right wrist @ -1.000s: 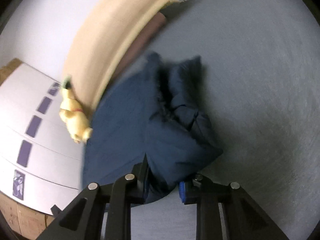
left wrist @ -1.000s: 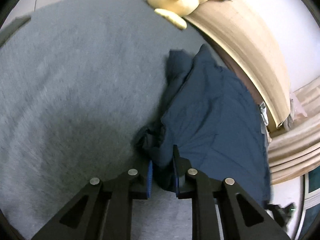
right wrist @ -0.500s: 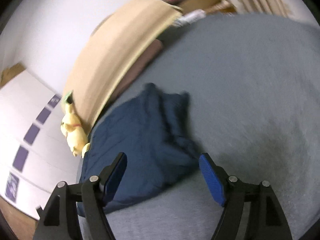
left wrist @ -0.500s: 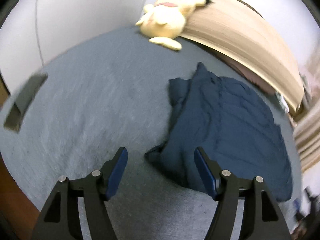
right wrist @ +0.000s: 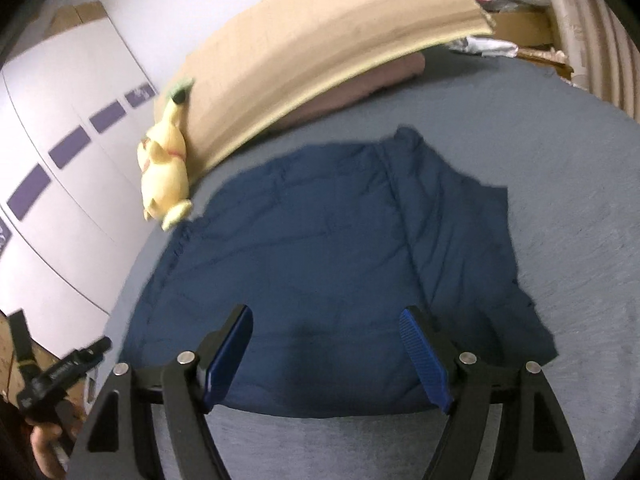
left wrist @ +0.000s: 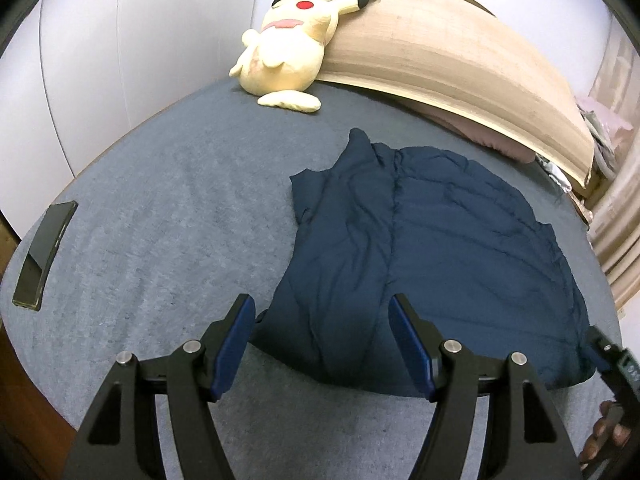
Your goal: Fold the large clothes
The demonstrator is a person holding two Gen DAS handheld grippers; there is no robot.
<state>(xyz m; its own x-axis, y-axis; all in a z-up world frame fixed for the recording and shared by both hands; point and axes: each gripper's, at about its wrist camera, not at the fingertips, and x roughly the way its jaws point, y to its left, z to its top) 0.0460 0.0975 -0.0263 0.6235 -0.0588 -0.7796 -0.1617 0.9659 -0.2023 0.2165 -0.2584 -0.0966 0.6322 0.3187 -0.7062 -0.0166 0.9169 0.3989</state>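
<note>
One dark blue garment (left wrist: 432,252) lies folded on the grey bed (left wrist: 168,216), right of centre in the left wrist frame, its long axis running from the lower edge up toward the wooden headboard (left wrist: 440,64). One yellow plush toy (left wrist: 288,56) leans at the upper centre, and one dark phone (left wrist: 44,252) rests at the left edge. Two claws are present: the left claw (left wrist: 320,344) stands wide apart, empty above the cloth; the right claw (right wrist: 326,354) has just been opening further, nothing between its jaws.
</note>
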